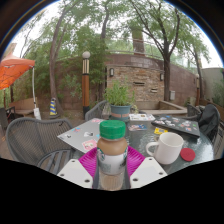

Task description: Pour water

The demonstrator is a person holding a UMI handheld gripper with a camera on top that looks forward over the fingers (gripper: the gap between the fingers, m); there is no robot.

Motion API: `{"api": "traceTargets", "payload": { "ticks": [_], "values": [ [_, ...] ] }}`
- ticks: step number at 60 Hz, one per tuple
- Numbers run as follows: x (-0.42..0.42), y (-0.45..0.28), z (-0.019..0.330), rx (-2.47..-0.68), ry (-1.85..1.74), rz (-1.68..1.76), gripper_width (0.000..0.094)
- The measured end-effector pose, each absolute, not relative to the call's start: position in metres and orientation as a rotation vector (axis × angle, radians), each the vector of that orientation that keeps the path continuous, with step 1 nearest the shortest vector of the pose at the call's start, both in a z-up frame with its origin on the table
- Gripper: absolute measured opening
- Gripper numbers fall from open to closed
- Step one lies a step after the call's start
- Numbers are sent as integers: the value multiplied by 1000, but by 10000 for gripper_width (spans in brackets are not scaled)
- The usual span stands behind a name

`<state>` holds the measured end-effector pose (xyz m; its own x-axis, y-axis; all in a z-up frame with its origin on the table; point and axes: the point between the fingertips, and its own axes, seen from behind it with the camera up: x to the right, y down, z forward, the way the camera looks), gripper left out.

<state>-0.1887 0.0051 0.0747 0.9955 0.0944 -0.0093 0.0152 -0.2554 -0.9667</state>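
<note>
A clear plastic jar with a green screw lid and brown contents [112, 152] stands upright between the fingers of the gripper [112, 172], whose magenta pads [90, 161] lie close at both sides; whether they press on it cannot be told. A white ceramic mug [168, 148] stands just right of the jar on the metal patio table [82, 133]. A potted green plant [119, 98] sits beyond.
</note>
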Motion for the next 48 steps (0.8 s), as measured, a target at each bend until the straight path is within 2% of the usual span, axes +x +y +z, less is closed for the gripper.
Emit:
{"api": "traceTargets", "payload": {
  "ticks": [4, 8, 10, 15, 21, 24, 25, 26, 27, 28, 32, 33, 37, 38, 39, 41, 48],
  "values": [
    [-200, 11, 79, -1861, -88, 177, 368],
    [-191, 19, 110, -1833, -62, 216, 370],
    [-188, 27, 124, -1823, -41, 249, 313],
    [-177, 41, 159, -1787, 101, 392, 312],
    [-157, 56, 175, -1745, 375, 680, 313],
    [-153, 66, 171, -1695, 537, 879, 312],
    [-145, 63, 181, -1680, 630, 961, 311],
    [-144, 70, 171, -1655, 680, 1010, 311],
    [-143, 66, 179, -1633, 773, 1079, 311],
    [-144, 71, 164, -1597, 788, 1131, 311],
    [-129, 78, 166, -1455, 1000, 1387, 310],
    [-126, 75, 186, -1418, 1108, 1458, 311],
    [-112, 83, 173, -1251, 1273, 1664, 311],
    [-112, 80, 181, -1212, 1335, 1702, 311],
    [-118, 73, 164, -1187, 1336, 1719, 311],
    [-115, 71, 159, -1121, 1407, 1786, 311],
    [-99, 78, 159, -918, 1612, 1913, 310]
  ]
}}
